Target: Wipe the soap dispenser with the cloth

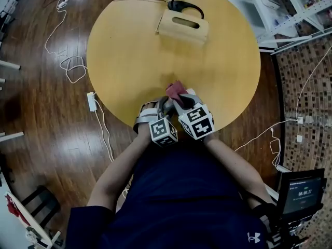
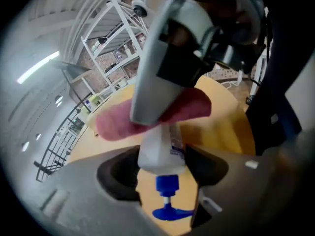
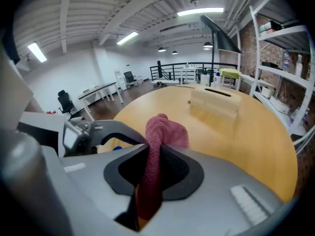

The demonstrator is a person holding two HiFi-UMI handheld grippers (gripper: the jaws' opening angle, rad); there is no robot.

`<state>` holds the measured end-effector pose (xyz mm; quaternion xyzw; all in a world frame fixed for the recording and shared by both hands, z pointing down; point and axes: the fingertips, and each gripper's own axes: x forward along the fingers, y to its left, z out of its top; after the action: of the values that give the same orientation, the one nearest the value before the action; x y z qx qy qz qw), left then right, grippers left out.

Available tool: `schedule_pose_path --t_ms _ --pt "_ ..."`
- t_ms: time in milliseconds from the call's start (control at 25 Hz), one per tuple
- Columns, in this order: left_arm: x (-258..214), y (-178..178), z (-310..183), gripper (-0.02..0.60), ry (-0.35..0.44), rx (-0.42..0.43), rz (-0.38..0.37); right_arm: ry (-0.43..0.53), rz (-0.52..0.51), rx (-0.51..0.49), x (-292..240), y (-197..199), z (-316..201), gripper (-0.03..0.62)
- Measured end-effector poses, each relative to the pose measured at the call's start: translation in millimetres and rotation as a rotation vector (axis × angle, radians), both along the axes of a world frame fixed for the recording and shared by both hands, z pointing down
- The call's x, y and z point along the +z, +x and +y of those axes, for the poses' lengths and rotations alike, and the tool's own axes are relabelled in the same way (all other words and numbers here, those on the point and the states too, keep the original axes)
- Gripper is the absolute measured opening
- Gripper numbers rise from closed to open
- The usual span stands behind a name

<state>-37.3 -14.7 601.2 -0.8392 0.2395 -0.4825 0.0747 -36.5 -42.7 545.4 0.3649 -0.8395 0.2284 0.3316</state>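
The soap dispenser (image 2: 160, 151) is a white bottle with a blue pump (image 2: 167, 210); the pump end points back toward the camera. My left gripper (image 2: 161, 166) is shut on the bottle's body. A pink-red cloth (image 3: 162, 132) is pinched upright in my right gripper (image 3: 150, 176), which is shut on it. In the left gripper view the cloth (image 2: 192, 107) lies across the bottle's far end, with the grey right gripper (image 2: 162, 68) over it. In the head view both grippers (image 1: 155, 110) (image 1: 179, 100) meet over the table's near edge, the cloth (image 1: 175, 90) showing between them; the bottle is hidden there.
The round yellow table (image 1: 129, 61) carries a wooden tissue box (image 1: 184, 25) and a black lamp base (image 1: 184, 7) at its far side. A power strip (image 1: 92, 101) and white cables lie on the wooden floor at left. White shelving (image 3: 285, 73) stands to the right.
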Motion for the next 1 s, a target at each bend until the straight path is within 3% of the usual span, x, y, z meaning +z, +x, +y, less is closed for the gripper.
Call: schedule_pose_path --t_ms 160,200,320,560,640,880,1000 --pt "-4.2 3.0 6.5 0.310 -0.235 -0.129 0.261 -0.039 -0.069 -0.039 -1.0 -14.4 15.9 0.067" --pt "1.2 -0.3 7.5 0.308 -0.281 -0.151 0.275 -0.047 -0.087 -0.027 -1.1 -13.4 15.3 0.067" --pt "22.7 -11.9 14.2 0.273 -0.312 -0.113 0.197 -0.044 -0.088 0.033 -1.0 -0.1 6.4 0.066" --pt "26.0 -8.8 16.5 0.270 -0.272 -0.112 0.194 -0.014 0.016 0.153 1.4 36.6 -11.2 0.067" --pt "26.8 -6.3 15.9 0.270 -0.272 -0.113 0.190 -0.020 0.023 0.119 2.3 27.6 -6.0 0.067" --pt "25.3 -4.8 13.7 0.270 -0.258 -0.094 0.179 -0.106 -0.132 -0.139 -2.4 -43.3 37.7 0.067" --pt "25.8 -4.9 15.5 0.270 -0.261 -0.091 0.185 -0.105 -0.127 -0.093 1.0 -25.9 28.5 0.067"
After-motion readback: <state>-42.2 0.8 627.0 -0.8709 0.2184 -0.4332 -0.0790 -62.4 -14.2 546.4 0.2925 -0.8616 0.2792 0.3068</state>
